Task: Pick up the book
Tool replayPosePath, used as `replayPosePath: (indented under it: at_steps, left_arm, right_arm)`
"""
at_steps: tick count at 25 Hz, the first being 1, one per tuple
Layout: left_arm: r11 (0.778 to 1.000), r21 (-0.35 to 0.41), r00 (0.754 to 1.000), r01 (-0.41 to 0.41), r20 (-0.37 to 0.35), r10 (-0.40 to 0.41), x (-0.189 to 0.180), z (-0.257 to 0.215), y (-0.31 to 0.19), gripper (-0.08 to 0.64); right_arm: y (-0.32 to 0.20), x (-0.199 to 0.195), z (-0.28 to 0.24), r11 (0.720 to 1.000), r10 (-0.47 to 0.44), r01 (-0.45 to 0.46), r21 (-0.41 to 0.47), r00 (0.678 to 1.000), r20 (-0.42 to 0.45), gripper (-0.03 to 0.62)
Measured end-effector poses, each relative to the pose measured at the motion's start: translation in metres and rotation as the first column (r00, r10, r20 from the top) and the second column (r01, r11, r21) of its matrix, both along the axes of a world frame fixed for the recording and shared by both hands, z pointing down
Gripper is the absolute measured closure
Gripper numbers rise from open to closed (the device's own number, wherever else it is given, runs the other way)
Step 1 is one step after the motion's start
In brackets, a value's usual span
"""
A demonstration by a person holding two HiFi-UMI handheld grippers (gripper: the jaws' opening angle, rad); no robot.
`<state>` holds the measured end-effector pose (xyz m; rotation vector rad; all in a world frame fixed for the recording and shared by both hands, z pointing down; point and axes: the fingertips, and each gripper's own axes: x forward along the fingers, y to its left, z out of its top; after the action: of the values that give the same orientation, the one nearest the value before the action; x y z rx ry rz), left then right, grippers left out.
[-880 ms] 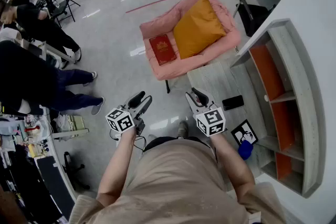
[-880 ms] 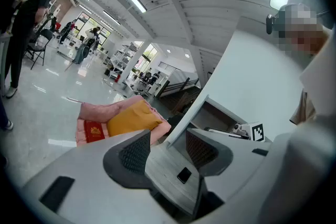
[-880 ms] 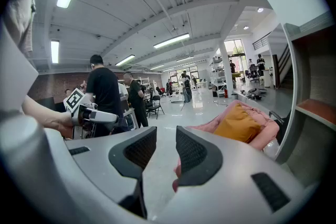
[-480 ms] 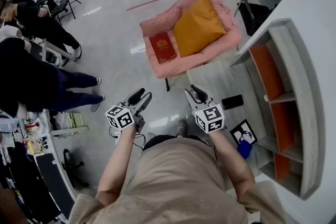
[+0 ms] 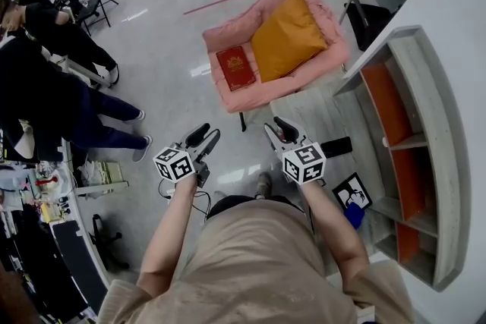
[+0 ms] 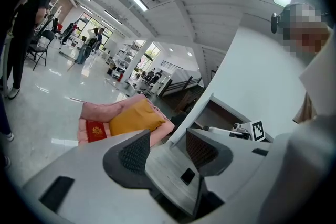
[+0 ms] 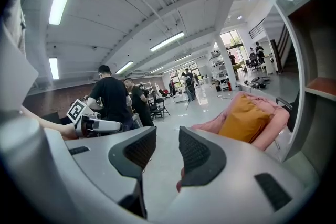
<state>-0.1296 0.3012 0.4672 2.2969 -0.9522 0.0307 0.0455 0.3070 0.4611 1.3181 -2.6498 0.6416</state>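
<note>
Red book (image 5: 236, 69): unmoved on pink chair (image 5: 228, 33). Your left gripper (image 5: 205, 136) and right gripper (image 5: 275, 125): jaws spread, empty, barely advanced; approach pending.

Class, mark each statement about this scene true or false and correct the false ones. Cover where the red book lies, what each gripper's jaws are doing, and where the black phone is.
1. The red hardcover book lies on the seat of the pink armchair, beside the mustard-yellow cushion. True.
2. The left gripper is shut on the book. False: its jaws stand apart and empty, well short of the armchair.
3. The right gripper has its jaws apart with nothing held between them. True.
4. The black phone lies on the armchair seat. False: it lies on the pale wood-grain surface near the right gripper.
</note>
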Motion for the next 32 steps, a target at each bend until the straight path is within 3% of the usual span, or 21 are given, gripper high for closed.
replayPosePath:
  at_steps: [21, 32]
  left_arm:
    - [0.999, -0.027, 1.000, 0.024, 0.009, -0.024, -0.014, 0.007, -0.021, 0.341]
    - [0.998, -0.046, 0.999, -0.041, -0.023, 0.040, -0.028, 0.019, -0.113, 0.341]
  right_arm:
    - [-0.021, 0.019, 0.019, 0.998, 0.054, -0.053, -0.035, 0.998, 0.038, 0.469]
    - [-0.089, 0.007, 0.019, 0.992, 0.118, -0.117, -0.053, 0.993, 0.008, 0.469]
